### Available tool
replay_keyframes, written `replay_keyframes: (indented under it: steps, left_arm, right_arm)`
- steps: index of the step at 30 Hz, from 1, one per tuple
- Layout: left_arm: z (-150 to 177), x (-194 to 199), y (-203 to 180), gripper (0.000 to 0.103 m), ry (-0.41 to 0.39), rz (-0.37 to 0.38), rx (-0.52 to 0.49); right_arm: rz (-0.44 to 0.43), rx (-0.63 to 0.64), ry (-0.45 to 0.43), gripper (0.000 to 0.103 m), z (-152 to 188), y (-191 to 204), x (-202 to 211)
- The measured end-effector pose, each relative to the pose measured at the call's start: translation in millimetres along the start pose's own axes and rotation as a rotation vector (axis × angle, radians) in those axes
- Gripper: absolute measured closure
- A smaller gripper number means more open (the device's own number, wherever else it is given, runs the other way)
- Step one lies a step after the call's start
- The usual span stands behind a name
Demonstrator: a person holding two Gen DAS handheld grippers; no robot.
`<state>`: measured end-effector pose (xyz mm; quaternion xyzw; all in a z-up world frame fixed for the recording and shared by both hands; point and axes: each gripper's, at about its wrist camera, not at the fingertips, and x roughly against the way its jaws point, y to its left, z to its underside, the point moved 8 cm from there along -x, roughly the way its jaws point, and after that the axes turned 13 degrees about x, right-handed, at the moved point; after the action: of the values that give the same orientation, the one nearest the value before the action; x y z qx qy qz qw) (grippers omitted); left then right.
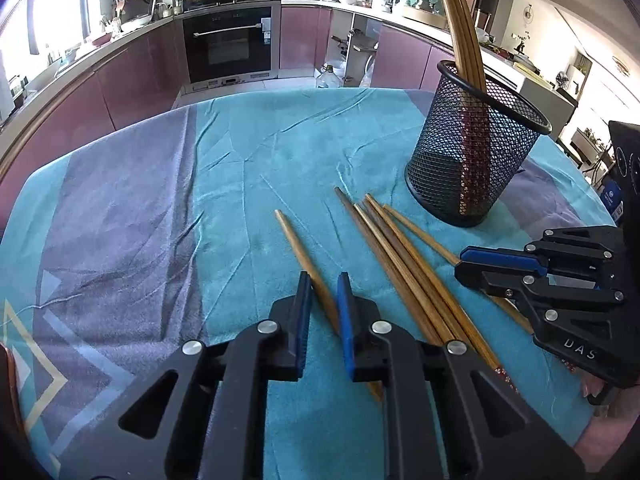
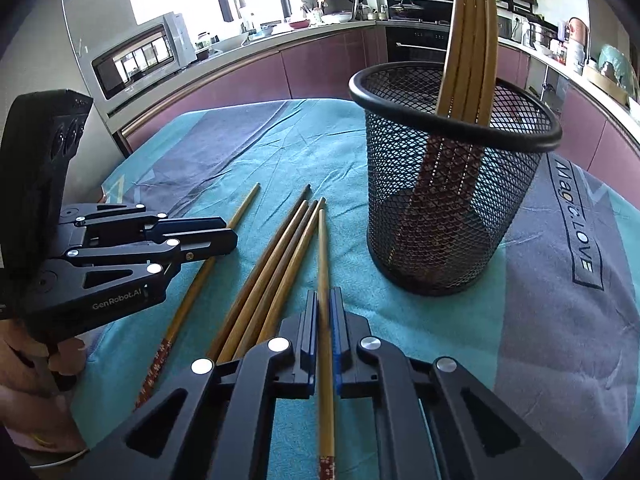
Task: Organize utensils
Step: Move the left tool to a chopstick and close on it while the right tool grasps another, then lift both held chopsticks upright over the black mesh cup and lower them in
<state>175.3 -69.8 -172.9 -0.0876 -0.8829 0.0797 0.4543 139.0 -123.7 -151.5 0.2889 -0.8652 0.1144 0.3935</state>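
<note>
Both grippers are down among the loose chopsticks on the teal-clothed tabletop (image 1: pixel 248 152). The right gripper (image 2: pixel 324 304) has its fingers pinched tight on a single chopstick (image 2: pixel 322 248), the outermost of the spread and the one nearest the mesh holder (image 2: pixel 452 184). That stick runs straight along the gripper's own line: slim tip ahead, patterned end trailing back beneath the body. The left gripper (image 1: pixel 324 292) has closed on the lone chopstick (image 1: pixel 298 246) lying apart on the far side of the pile; this one crosses the fingers at a slant, its tip heading forward and to the left in the left wrist view. The blue pads look a touch wider than the stick, so how firm that grip is I can't quite call, though the fingers are all but shut. Between the two grippers lies a bundle of chopsticks (image 2: pixel 276 256), roughly parallel, tips fanning toward the holder. Here's what matters: the holder stands upright ahead of the right gripper and just off to its right, several chopsticks already leaning in it, patterned ends down. The right hand is plainly the nearer one. To my eye, its stick lies nearly flat and must be swung up to near vertical before it can drop through the rim. The left hand has the longer trip, across the bundle.
</note>
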Motion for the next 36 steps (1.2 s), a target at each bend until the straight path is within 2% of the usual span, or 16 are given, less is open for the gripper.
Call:
replay_keyframes:
  steps: [4, 8, 19, 24, 36]
  left_arm:
    - [1.5, 3.5, 0.6, 0.096, -0.007, 0.001, 0.015]
    - [1.3, 11.4, -0.1, 0.096, -0.019, 0.010, 0.017]
    - [-11.9, 66.5, -11.3, 0.096, -0.089, 0.159, 0.014]
    - [-20.6, 96.2, -20.9, 0.096, -0.141, 0.219, -0.006]
    - [-35.3, 151.2, -33.6, 0.096, -0.224, 0.345, -0.003]
  right_arm:
    - [-0.001, -0.007, -0.011, 0.098, -0.2, -1.3, 6.6]
    - [-0.019, -0.021, -0.038, 0.098, -1.4, -4.2, 17.4]
    - [-0.082, -0.020, -0.176, 0.098, -13.2, -2.5, 67.0]
    - [-0.089, -0.033, -0.246, 0.098, -20.4, -8.1, 91.6]
    - [-0.085, -0.055, -0.342, 0.098, -34.3, -18.8, 122.8]
